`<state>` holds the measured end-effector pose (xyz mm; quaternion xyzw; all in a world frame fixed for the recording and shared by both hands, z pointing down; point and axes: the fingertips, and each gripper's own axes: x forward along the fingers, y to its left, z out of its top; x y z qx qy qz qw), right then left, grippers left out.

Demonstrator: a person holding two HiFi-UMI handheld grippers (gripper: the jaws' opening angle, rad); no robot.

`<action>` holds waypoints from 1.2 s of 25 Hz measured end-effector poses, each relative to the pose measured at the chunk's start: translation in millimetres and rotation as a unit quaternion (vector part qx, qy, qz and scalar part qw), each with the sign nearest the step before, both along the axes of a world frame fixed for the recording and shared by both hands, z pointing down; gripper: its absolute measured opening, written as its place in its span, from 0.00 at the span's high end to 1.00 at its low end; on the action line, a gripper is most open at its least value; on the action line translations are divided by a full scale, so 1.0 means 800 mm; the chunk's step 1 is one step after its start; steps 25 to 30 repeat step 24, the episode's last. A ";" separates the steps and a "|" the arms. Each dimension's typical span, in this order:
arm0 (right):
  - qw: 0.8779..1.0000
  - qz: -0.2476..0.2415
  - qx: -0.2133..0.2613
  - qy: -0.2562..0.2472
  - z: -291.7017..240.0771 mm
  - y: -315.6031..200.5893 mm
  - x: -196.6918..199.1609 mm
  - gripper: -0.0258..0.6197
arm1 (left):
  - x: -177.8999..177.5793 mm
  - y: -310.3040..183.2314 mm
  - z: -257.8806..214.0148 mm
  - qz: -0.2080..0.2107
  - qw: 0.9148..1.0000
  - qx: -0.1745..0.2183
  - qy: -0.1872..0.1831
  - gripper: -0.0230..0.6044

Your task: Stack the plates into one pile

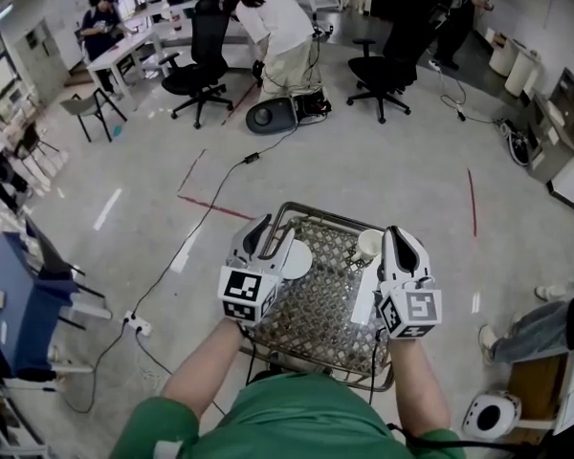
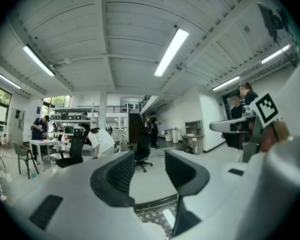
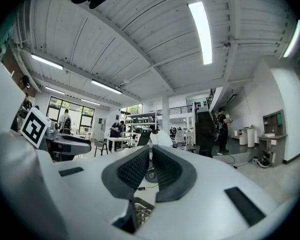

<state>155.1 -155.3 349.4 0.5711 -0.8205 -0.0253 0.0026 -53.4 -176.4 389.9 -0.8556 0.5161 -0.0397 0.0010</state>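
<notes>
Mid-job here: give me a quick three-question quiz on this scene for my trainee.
1. True or false: the left gripper has its jaws apart with nothing between them.
2. Multiple choice: the right gripper is A) wide open, B) shut and empty, C) shut on a plate.
3. Short answer: in the head view, which gripper is nearer the white plate on the mesh table?
Key: 1 true; 2 B; 3 the left.

A metal lattice table [image 1: 318, 306] is standing on the grey floor [image 1: 364, 170]. A white plate [image 1: 298, 259] is lying toward the table's far left, and a small white cup-like dish [image 1: 368, 245] is sitting toward its far right.
</notes>
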 end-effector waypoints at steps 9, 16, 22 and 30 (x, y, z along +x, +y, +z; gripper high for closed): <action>1.000 0.004 -0.009 0.008 0.002 -0.005 -0.015 0.90 | -0.014 -0.011 0.006 0.006 1.000 -0.006 0.007 0.65; 1.000 0.006 -0.011 0.018 -0.002 -0.012 -0.024 0.90 | -0.025 -0.022 0.007 0.005 1.000 -0.008 0.014 0.65; 1.000 0.011 -0.017 0.021 0.004 -0.019 -0.031 0.90 | -0.035 -0.032 0.017 0.007 1.000 -0.014 0.014 0.65; 1.000 0.013 -0.017 0.021 0.006 -0.021 -0.034 0.90 | -0.037 -0.035 0.019 0.009 1.000 -0.013 0.015 0.65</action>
